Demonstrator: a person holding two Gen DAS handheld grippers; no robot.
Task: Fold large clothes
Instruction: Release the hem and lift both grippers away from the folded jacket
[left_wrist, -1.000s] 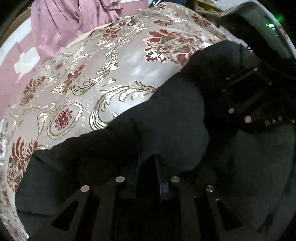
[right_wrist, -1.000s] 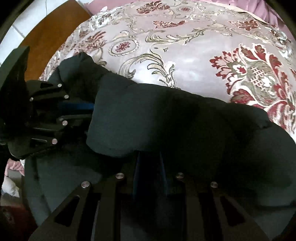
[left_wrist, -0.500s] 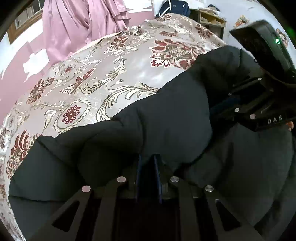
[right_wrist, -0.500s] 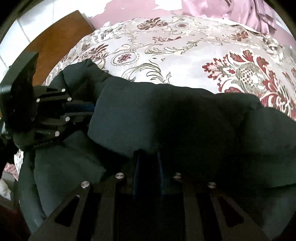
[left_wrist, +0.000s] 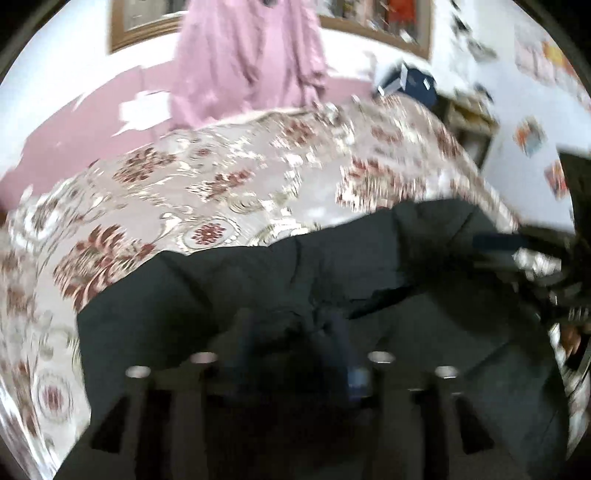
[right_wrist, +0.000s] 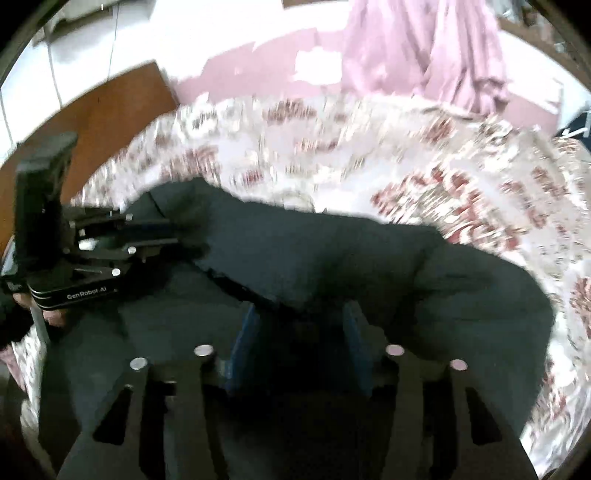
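A large dark garment lies on a bed with a floral bedspread, its far part folded over the near part. In the blurred left wrist view my left gripper hangs over the fold with its jaws opening; cloth lies under the gap and the pads do not press on it. My right gripper is also opening, and the fold's edge lies just beyond its blue fingers. Each gripper shows in the other's view: the left gripper at the left, the right gripper at the right.
A pink curtain hangs on the pink wall behind the bed. A brown wooden panel stands at the bed's left side. A dark bag and a shelf are at the far right corner. A hand holds the left gripper.
Both grippers were shut on the garment's edge; now their jaws stand apart and the cloth is let go. Both have lifted and drawn back, so more of the bed and wall shows.
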